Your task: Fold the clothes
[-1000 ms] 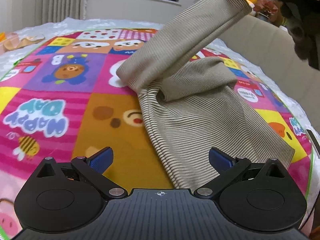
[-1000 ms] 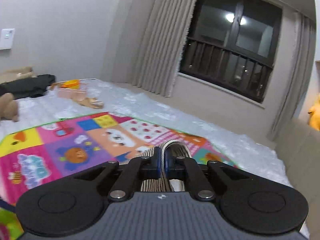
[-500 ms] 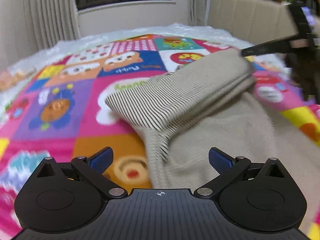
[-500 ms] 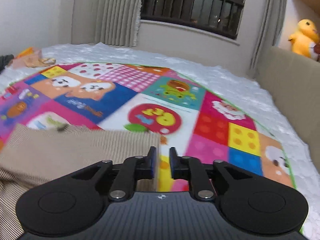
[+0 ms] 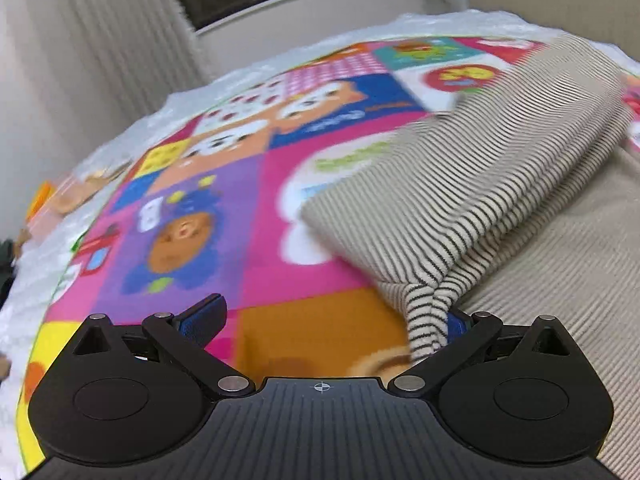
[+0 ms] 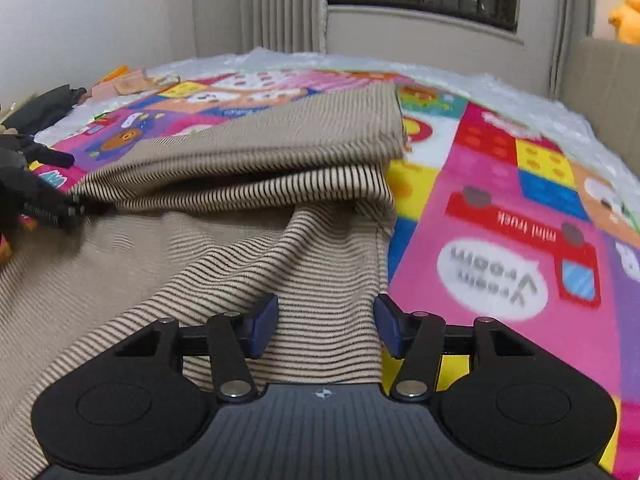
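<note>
Covering the bed, a bright cartoon mat (image 5: 248, 208) lies ahead of both grippers, its prints blurred. On it lies the striped garment (image 6: 248, 200), folded over itself, ahead and left of the right gripper (image 6: 325, 326), whose jaws stand apart over the cloth. The left gripper (image 5: 332, 320) is spread wide; a striped fold hides most of its right-hand pad. Only the right view shows the yellow plush toy (image 6: 628, 12).
</note>
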Motion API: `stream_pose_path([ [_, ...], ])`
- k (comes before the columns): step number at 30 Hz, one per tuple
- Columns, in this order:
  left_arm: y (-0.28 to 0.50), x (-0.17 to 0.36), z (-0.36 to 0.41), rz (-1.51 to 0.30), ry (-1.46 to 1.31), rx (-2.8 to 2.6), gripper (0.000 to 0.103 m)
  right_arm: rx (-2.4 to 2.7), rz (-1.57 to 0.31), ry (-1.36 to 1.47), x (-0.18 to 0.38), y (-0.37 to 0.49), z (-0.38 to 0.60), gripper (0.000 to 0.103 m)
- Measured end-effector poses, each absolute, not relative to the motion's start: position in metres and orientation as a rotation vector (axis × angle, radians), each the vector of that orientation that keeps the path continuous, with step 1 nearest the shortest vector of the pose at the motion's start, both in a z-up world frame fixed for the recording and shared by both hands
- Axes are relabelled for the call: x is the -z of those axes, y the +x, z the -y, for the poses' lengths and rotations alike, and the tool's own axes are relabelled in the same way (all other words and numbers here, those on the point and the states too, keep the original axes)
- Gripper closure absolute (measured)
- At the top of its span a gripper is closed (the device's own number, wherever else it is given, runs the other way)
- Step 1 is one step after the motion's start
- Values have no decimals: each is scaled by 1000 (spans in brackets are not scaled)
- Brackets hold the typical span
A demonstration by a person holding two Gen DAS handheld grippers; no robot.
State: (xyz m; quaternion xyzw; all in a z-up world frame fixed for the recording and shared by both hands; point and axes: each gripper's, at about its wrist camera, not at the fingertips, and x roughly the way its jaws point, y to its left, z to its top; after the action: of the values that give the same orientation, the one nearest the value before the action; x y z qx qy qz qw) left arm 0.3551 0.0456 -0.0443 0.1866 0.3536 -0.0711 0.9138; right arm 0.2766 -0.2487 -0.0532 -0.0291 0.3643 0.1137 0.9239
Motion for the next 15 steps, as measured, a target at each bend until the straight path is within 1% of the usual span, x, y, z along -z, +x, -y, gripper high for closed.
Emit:
stream_pose_path([
  [2,358,42,-57,-739,364,138,0,-245,-788,-36,51,275,246,49],
  [3,356,39,-60,-744,363,148,0,-247,-796,-51,46,274,243,54],
  [4,351,36,-60,-750,364,166,0,-250,-794,-68,41,272,240,55],
  [7,332,21,-60,-756,350,269,0,-260,-648,-165,3,265,229,56],
  [9,317,7,-55,-730,322,360,0,-296,-571,-189,-25,275,219,66],
  [13,305,-17,-42,-651,208,474,0,-370,-553,-141,-54,337,192,66],
  [15,308,-20,-39,-667,141,462,0,-365,-611,-91,-43,383,176,66],
])
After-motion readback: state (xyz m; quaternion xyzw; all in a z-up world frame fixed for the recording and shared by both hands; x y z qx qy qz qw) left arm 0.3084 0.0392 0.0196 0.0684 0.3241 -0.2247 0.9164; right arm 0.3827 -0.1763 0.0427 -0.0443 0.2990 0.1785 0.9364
